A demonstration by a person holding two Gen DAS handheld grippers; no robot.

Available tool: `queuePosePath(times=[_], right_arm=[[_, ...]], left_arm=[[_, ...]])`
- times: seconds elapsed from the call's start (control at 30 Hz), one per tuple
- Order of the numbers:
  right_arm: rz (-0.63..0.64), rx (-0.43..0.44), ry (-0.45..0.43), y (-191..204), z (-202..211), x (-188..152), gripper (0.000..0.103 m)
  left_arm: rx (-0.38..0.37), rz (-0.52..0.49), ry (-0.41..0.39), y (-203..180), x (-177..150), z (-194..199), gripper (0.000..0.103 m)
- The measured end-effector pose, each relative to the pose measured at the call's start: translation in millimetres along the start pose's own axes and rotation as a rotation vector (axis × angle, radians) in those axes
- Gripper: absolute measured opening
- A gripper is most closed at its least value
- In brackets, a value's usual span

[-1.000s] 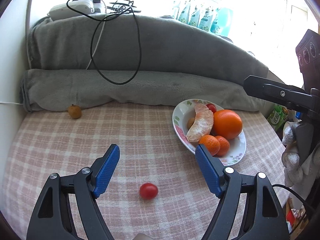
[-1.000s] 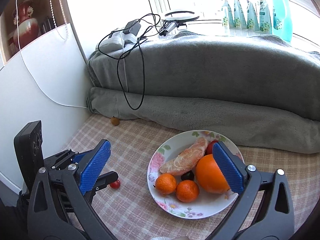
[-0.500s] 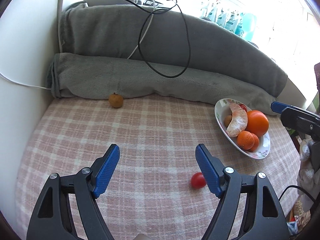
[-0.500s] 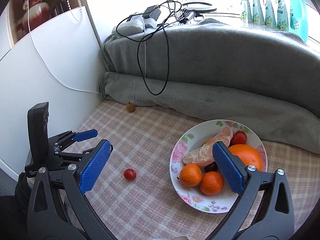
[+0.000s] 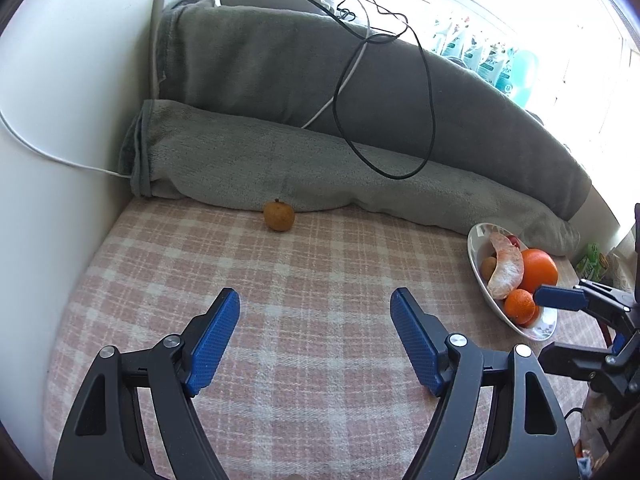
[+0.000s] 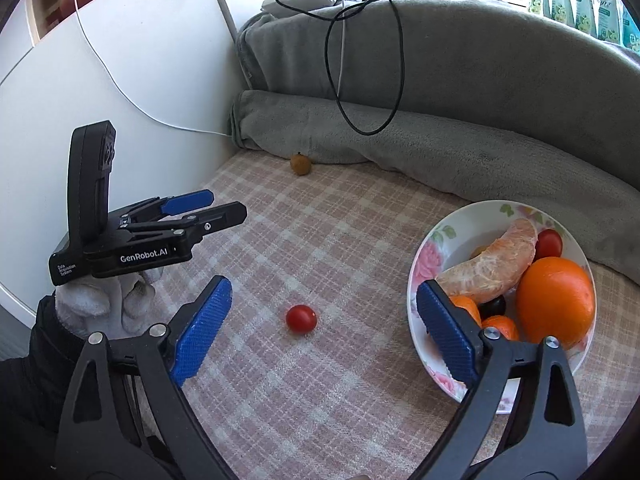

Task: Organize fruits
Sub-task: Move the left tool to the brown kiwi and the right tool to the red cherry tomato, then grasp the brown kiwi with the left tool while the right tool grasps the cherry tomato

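Cherry tomato [image 6: 301, 318] gone from left view

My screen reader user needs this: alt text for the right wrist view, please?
Open right tongs frame a cherry tomato on the checked cloth, beside a floral plate of citrus. The left tongs, open, point toward a small brown fruit by the grey blanket.
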State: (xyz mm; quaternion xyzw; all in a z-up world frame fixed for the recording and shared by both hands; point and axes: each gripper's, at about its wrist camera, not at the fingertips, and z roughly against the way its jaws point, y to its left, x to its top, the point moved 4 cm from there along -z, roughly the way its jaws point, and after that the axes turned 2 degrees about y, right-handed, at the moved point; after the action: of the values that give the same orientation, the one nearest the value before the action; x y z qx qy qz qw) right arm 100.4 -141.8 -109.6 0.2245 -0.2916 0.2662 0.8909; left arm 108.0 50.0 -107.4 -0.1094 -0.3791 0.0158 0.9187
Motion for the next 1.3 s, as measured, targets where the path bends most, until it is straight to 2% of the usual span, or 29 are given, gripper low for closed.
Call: queuePosePath(times=[0.07,0.3,0.77,1.03,1.13,1.3], right_arm=[[0.000,0.008,0.020,2.4,-7.0,-3.0,0.088],[0.014,0.017,0.073,10.8,-28.6,-9.6,0.072],[0.011,0.023,0.131,12.2,-58.1,-21.3,0.053],[0.012,0.029,0.144,11.0,-63.0,-22.9,0.051],[0.021,0.033,0.154,12.6,-66.2,-23.7,0.045],[0.034,0.040,0.158,15.5,-68.9,-25.3,0.043]], left_arm=[[-0.004,0.007,0.002,4.1,3.4,-3.3,0.069],[-0.005,0.025,0.019,16.0,12.2,-21.3,0.057],[0.003,0.028,0.050,27.0,39.2,-65.4,0.048],[0.008,0.020,0.072,24.7,47.2,-88.5,0.045],[0.013,0.019,0.080,24.6,48.8,-95.7,0.044],[0.023,0.020,0.088,23.6,51.0,-106.4,0.043]])
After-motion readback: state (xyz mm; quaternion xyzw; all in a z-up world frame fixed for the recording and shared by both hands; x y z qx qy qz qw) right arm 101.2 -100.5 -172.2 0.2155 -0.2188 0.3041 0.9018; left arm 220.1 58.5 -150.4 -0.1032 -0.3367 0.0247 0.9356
